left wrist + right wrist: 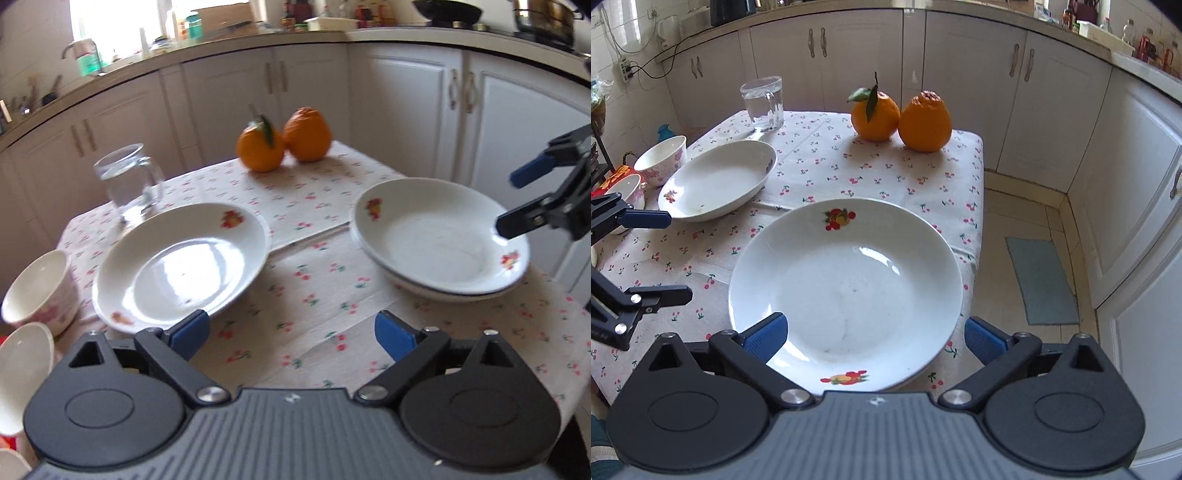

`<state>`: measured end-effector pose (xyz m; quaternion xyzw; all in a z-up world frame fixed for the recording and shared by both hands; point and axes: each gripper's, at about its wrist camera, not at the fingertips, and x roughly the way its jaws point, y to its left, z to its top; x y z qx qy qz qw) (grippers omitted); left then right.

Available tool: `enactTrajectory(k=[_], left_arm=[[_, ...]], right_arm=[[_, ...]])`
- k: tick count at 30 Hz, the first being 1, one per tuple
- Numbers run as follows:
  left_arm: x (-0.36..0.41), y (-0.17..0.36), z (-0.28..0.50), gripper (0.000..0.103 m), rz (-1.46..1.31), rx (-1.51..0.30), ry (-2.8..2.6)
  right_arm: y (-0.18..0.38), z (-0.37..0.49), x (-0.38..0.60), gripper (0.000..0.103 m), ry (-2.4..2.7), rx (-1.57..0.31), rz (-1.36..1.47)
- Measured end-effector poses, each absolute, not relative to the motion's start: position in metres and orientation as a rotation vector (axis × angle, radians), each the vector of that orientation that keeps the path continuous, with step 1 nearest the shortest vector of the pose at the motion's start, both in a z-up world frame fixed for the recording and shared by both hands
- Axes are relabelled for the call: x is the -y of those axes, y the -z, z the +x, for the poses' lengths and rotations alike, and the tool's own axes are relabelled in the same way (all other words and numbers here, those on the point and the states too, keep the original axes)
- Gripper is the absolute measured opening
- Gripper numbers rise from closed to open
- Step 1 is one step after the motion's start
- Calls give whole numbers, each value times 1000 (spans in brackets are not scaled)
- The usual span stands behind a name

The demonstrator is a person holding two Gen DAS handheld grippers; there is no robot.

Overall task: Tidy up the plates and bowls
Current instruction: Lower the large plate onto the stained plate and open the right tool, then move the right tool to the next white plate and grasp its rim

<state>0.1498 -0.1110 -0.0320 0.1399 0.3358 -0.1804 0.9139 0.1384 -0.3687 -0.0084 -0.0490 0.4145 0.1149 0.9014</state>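
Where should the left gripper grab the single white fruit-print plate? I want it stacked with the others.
Grip the near rim of the single white fruit-print plate, from the gripper's side. The raised, flared lip lets one finger slip under and one over. The open left gripper already sits beside that edge.

Glossy white ceramic plates (846, 291) on matt printed cloth (886, 177)

A small table covered with a cherry-print tablecloth (871, 177) holds two oranges (901, 118) touching at the far edge, a glass mug (764, 103), a single white plate (716, 181), stacked plates (846, 291) and two floral bowls (663, 158).
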Motion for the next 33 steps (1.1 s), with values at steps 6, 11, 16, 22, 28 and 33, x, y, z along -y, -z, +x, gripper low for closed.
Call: enactTrajectory(k=[6, 11, 16, 22, 28, 33], left_arm=[[73, 54, 165, 96, 226, -770, 231], [61, 60, 179, 96, 184, -781, 192], [59, 65, 193, 96, 157, -763, 180], [57, 68, 206, 96, 125, -746, 171], [57, 69, 213, 93, 114, -728, 170], [54, 69, 216, 90, 108, -725, 169]], right_arm=[[-13, 150, 326, 103, -330, -777, -211], [-15, 181, 285, 103, -430, -788, -279], [-9, 217, 250, 103, -527, -815, -329], [1, 262, 224, 103, -628, -866, -344], [11, 300, 205, 103, -709, -907, -371], [23, 332, 190, 101, -755, -952, -391]])
